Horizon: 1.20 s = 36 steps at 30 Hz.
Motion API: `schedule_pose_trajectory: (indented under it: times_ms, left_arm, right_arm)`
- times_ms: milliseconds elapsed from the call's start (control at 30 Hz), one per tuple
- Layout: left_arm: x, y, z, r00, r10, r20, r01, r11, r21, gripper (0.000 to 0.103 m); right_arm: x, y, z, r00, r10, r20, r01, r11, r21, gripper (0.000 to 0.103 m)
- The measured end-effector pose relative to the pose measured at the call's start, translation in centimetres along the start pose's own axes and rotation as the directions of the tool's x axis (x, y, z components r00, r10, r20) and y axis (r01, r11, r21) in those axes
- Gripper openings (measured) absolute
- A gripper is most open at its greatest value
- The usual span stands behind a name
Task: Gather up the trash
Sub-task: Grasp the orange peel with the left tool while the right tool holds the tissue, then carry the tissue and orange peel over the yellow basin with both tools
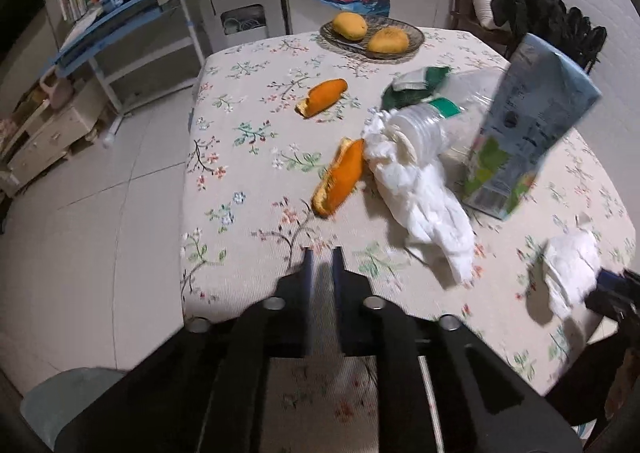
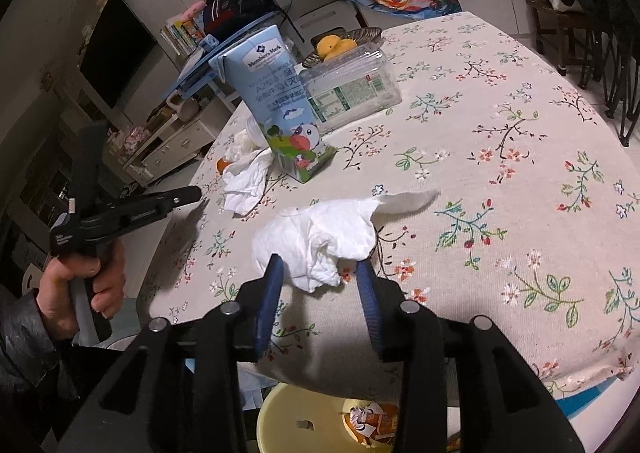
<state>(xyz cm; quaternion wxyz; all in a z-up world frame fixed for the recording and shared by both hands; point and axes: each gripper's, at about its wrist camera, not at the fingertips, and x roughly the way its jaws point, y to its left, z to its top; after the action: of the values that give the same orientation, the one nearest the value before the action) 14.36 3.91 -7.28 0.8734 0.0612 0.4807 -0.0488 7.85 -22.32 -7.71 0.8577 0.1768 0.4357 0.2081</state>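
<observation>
A crumpled white tissue (image 2: 320,241) lies near the table's front edge, also in the left wrist view (image 1: 570,273). My right gripper (image 2: 320,265) is open with a finger on each side of its near end. A second tissue (image 1: 420,197) (image 2: 244,181) lies by a crushed clear bottle (image 1: 432,125), a blue milk carton (image 1: 528,133) (image 2: 280,101) and two orange peels (image 1: 340,181) (image 1: 322,97). My left gripper (image 1: 322,253) is empty over the table's near edge, its fingers nearly closed with a narrow gap; it shows side-on in the right wrist view (image 2: 188,195).
A glass plate (image 1: 372,49) with two mangoes stands at the back of the floral tablecloth (image 1: 248,157). A green packet (image 1: 416,87) lies behind the bottle. A yellow bin (image 2: 304,421) with scraps stands under the table edge. A blue desk (image 1: 120,25) and chairs (image 2: 592,25) surround the table.
</observation>
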Motion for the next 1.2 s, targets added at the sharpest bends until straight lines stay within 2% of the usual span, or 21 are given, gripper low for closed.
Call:
schedule_pose_trajectory:
  times_ms: [200, 367, 567, 633, 700, 867, 933, 1033, 1100, 1200]
  left_arm:
    - [1.9, -0.6, 2.4, 1.0, -0.006, 0.029, 0.006, 1.0, 0.02, 0.025]
    - [3.8, -1.2, 3.5, 1.0, 0.005, 0.013, -0.006, 0.998, 0.064, 0.025]
    - [4.1, -1.2, 4.8, 0.999, -0.023, 0.039, 0.02, 0.998, 0.055, 0.026]
    - [4.0, -1.3, 4.9, 0.998, -0.021, 0.051, 0.018, 0.998, 0.059, 0.035]
    - [4.1, -1.4, 5.0, 0.999, -0.01, 0.054, 0.007, 0.998, 0.064, 0.036]
    - [4.4, -1.5, 5.1, 0.999, -0.017, 0.052, 0.013, 0.998, 0.067, 0.036]
    - [4.5, -1.6, 5.1, 0.999, -0.021, 0.045, 0.018, 0.997, 0.074, 0.022]
    - [4.1, -1.7, 5.1, 0.998, -0.016, 0.054, 0.011, 0.996, 0.085, 0.014]
    - [3.6, -1.3, 4.9, 0.998, -0.015, 0.056, 0.011, 0.998, 0.067, 0.013]
    - [2.7, -0.5, 4.3, 0.999, -0.009, 0.044, 0.008, 0.999, 0.032, 0.013]
  right_arm:
    - [0.5, -0.3, 0.3, 1.0, -0.005, 0.005, 0.005, 1.0, 0.006, 0.045]
    - [1.1, -0.2, 0.7, 1.0, -0.007, 0.017, 0.007, 1.0, 0.001, 0.049]
    - [1.3, -0.1, 1.5, 0.999, -0.012, 0.049, 0.012, 1.0, 0.006, 0.057]
    - [1.5, -0.3, 1.6, 0.999, -0.013, 0.049, 0.013, 1.0, 0.012, 0.058]
    - [1.6, -0.3, 1.6, 0.999, -0.015, 0.042, 0.015, 1.0, 0.009, 0.058]
    - [1.7, -0.1, 1.6, 0.999, -0.021, 0.038, 0.021, 1.0, -0.005, 0.058]
    - [1.7, 0.0, 1.6, 0.999, -0.024, 0.037, 0.025, 1.0, -0.015, 0.057]
    - [2.1, 0.2, 1.5, 1.0, -0.022, 0.022, 0.023, 0.999, -0.025, 0.041]
    - [2.3, 0.2, 1.4, 1.0, -0.005, 0.006, 0.005, 1.0, -0.026, 0.025]
    - [2.2, 0.6, 1.3, 1.0, 0.008, 0.006, -0.008, 0.999, -0.043, 0.015]
